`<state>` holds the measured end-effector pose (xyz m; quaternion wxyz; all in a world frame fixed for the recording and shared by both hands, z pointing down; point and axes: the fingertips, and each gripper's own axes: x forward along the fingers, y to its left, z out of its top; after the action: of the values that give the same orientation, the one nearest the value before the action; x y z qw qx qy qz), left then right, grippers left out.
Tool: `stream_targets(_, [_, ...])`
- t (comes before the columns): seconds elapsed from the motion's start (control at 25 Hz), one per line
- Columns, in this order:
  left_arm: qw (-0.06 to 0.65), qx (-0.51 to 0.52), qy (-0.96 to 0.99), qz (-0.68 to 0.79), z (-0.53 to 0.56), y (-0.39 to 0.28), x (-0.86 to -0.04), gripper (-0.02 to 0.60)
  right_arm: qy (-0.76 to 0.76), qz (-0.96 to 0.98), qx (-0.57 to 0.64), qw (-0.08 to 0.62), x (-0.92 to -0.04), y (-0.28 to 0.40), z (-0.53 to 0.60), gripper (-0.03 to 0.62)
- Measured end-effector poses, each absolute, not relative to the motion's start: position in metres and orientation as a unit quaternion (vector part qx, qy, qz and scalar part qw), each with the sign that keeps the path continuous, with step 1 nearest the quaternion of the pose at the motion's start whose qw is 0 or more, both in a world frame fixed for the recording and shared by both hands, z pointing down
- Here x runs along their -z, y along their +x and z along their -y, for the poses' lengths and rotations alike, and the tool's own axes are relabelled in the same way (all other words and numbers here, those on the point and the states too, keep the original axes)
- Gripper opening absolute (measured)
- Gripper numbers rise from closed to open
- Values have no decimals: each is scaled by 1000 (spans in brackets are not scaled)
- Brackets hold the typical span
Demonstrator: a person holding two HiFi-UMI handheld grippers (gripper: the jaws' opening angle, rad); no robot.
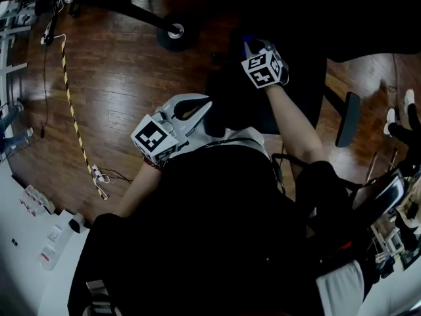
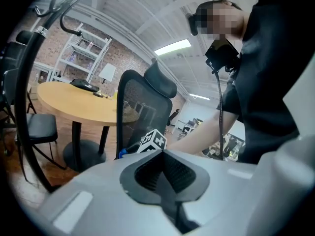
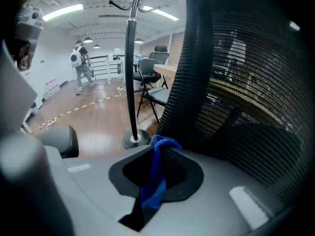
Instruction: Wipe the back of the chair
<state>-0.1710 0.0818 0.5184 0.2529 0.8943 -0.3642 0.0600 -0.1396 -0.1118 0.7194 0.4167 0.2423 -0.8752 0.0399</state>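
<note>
**Q:** State of the right gripper [image 3: 160, 154]?

**A:** Jaws closed on a blue cloth [image 3: 156, 173]. The cloth runs up the gap between the pads and bunches in a knot above the tips. In the head view this gripper [image 1: 262, 61] sits at upper centre, arm stretched forward, with a speck of blue at its tip.

**Q:** And the left gripper [image 2: 165, 173]?

**A:** Jaws together, pads meeting, nothing between them. In the head view it [image 1: 196, 106] is at centre, drawn in close to the person's body and well apart from the right one.

**Q:** Location of the chair [image 3: 236, 82]?

**A:** Its black mesh back fills the right half of the right gripper view. The knot of cloth is at the left edge of the mesh, low down; whether they actually touch cannot be confirmed. In the left gripper view the chair [image 2: 142, 107] stands at centre, headrest on top, with the right gripper's marker cube [image 2: 153, 141] in front of its lower part.

**Q:** Surroundings?

**A:** Wooden floor [image 1: 118, 78]. A round wooden table [image 2: 74, 102] stands left of the chair in the left gripper view. A black pole on a round base [image 3: 132, 139] stands at centre left in the right gripper view. Yellow-and-black tape [image 1: 72, 110] runs down the floor at left.
</note>
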Motion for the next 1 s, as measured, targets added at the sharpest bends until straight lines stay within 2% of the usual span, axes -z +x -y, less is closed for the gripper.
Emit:
stream_targets(0.32, [225,-65,926,297,-67,-131,-500,5,246,900,-30,360,-696,-125,122,35])
stream_targets(0.44, [235,-62,927,284,-70,-113,-504,5,290,902,-40,316,-668,-81,123,35])
stream_targets(0.56, [245,-54,927,281,-66,-96,-506,5,350,886,-61,297,-647,-8,115,35])
stream_targets(0.68, [249,-43,927,277,-55,-75,-504,5,416,850,-80,313,-640,81,109,35])
stream_targets(0.84, [244,-46,930,271,-46,-34,-501,5,467,787,-99,390,-674,191,115,35])
stream_targets(1.0, [235,-52,926,290,-35,-3,-493,5,505,737,-102,438,-710,238,143,35])
